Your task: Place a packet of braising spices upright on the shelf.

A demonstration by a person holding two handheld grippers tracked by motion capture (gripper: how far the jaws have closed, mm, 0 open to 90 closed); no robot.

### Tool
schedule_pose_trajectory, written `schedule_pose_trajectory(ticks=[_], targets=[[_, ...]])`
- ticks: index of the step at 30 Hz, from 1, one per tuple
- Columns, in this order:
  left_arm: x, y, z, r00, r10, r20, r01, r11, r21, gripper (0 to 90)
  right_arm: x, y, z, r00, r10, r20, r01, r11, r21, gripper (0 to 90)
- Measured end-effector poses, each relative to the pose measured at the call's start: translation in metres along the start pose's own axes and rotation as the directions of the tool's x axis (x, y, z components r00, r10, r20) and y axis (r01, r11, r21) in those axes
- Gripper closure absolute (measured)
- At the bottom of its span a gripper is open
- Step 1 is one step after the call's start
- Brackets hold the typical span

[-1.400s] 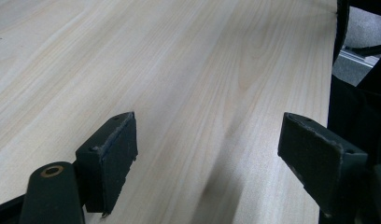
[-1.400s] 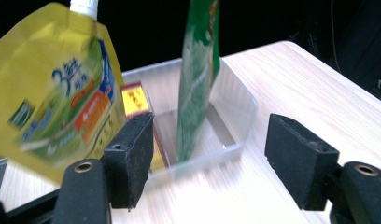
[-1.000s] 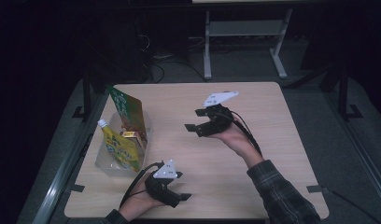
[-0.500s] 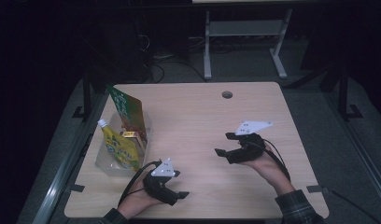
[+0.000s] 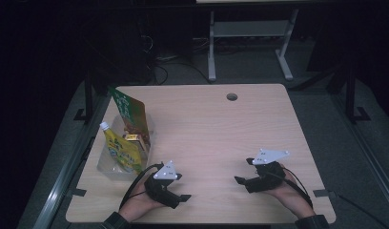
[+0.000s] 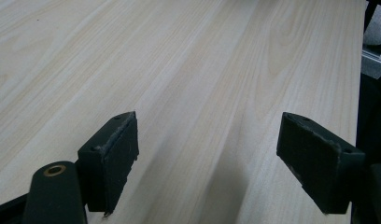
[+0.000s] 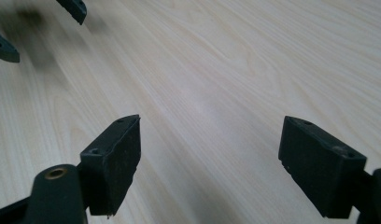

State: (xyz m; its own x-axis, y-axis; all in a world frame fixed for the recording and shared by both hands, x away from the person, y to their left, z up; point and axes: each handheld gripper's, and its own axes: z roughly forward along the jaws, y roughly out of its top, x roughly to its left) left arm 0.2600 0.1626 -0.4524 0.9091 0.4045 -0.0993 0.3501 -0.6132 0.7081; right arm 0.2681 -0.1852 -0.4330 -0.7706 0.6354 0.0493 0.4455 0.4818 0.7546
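My left gripper point(image 5: 183, 196) rests low over the table's near left part, held by a hand. In the left gripper view its jaws point(image 6: 207, 144) stand open over bare wood. My right gripper point(image 5: 242, 171) is at the near right, pointing left toward the other one. Its jaws point(image 7: 209, 147) have just been opening and stand wide apart with nothing between them. The left gripper's fingertips point(image 7: 73, 9) show far off in the right gripper view.
A clear plastic tub point(image 5: 105, 167) stands at the table's left edge, close behind the left gripper. It holds a tall green snack bag point(image 5: 130, 112) and a yellow-green spouted pouch point(image 5: 118, 150). A round cable hole point(image 5: 231, 97) lies near the far edge of the wooden table point(image 5: 207, 129).
My right gripper has come from the table's far middle toward the near right corner and sunk lower. The left gripper has stayed where it was.
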Motion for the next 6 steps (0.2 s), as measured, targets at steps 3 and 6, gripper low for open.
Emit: schedule_pose_trajectory(ticks=[3, 6], targets=[[0.0002, -0.0004, 0.0006, 1.0, 0.003, -0.002, -0.003, 1.0, -0.004, 20.2, 0.0003, -0.0022, 0.0004, 1.0, 0.005, 0.002, -0.005, 1.0, -0.007, 17.9], [0.0008, -0.0005, 0.0013, 1.0, 0.008, -0.004, -0.008, 1.0, -0.002, 19.9, -0.0003, -0.0038, 0.0018, 0.9999, 0.01, 0.004, -0.01, 1.0, -0.01, 16.2]])
